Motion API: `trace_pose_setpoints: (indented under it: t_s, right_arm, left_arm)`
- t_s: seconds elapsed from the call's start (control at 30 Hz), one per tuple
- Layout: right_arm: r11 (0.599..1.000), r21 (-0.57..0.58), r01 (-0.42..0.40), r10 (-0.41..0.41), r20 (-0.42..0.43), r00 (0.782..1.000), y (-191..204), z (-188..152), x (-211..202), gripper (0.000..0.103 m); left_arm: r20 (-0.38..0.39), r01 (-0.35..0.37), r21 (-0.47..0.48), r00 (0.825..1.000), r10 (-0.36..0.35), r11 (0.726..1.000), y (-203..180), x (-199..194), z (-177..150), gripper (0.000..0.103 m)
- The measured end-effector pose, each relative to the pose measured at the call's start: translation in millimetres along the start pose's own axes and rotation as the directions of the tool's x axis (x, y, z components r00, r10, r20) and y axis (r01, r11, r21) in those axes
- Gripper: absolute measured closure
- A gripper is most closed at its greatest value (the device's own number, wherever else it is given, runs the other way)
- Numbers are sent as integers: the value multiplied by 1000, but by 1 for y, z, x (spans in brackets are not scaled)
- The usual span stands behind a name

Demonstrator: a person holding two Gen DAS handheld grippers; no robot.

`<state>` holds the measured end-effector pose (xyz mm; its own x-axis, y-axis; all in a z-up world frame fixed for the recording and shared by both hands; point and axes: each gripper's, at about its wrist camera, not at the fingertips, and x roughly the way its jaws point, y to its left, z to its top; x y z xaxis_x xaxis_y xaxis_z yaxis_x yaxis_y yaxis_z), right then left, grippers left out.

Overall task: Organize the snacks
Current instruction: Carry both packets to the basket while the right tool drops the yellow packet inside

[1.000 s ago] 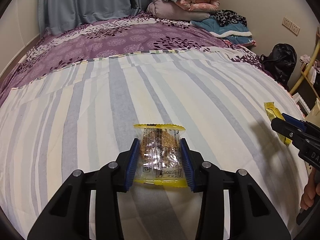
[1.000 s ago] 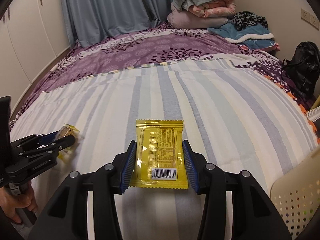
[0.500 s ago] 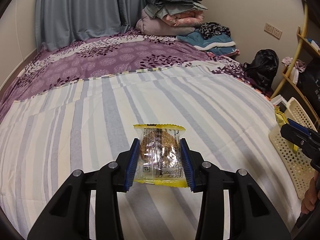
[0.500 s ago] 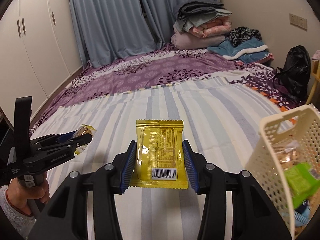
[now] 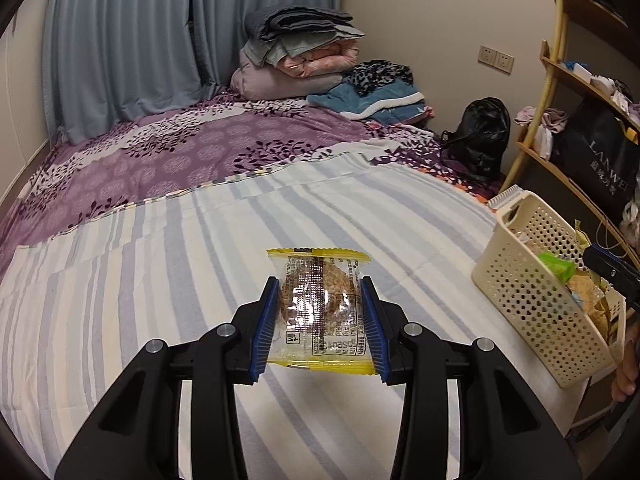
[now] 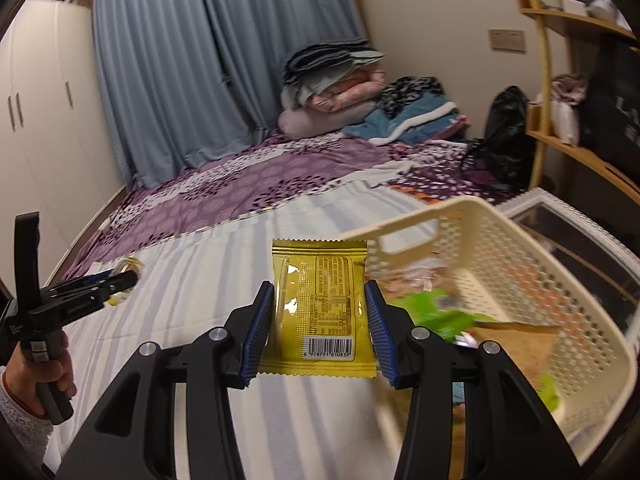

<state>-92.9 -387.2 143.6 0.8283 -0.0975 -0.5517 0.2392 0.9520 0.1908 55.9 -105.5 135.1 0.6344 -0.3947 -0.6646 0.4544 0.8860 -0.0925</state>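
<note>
Your left tool (image 5: 320,320) is clenched on a clear-windowed snack packet (image 5: 320,312), gripped across its width by the blue pads so that the yellow-sealed ends stick out front and back. You have it lifted clear above the striped bed sheet (image 5: 160,272), well to the left of the basket (image 5: 532,292); that looks like a carry position, waiting its turn. Through the film you can see a round, brown, grainy cake and printed text with a dark stripe down the middle.

Your right tool (image 6: 320,320) is clamped on a flat yellow foil sachet (image 6: 320,300), pinched the same way at its sides, with the label and barcode facing the camera. It hangs at the near left rim of the cream perforated basket (image 6: 520,248), which suggests you are about to drop it in. The basket already holds a green packet (image 6: 436,312) and a brown one (image 6: 516,344), both blurred.
</note>
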Motion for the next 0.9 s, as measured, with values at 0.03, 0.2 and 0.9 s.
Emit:
trace_pose_setpoints:
  t_s: [0.03, 0.2, 0.9]
  right_arm:
    - [1000, 13, 18, -18, 3, 1000, -10, -2, -4, 57]
    - [995, 59, 79, -79, -1, 997, -43, -10, -16, 57]
    - [977, 166, 131, -127, -36, 991, -96, -36, -23, 41]
  left_arm:
    - [1, 6, 4, 1000, -6, 1000, -4, -1, 1, 62]
    - [0, 31, 36, 1000, -31, 999, -25, -1, 4, 62]
    - [-3, 84, 124, 996, -84, 989, -77, -6, 12, 62]
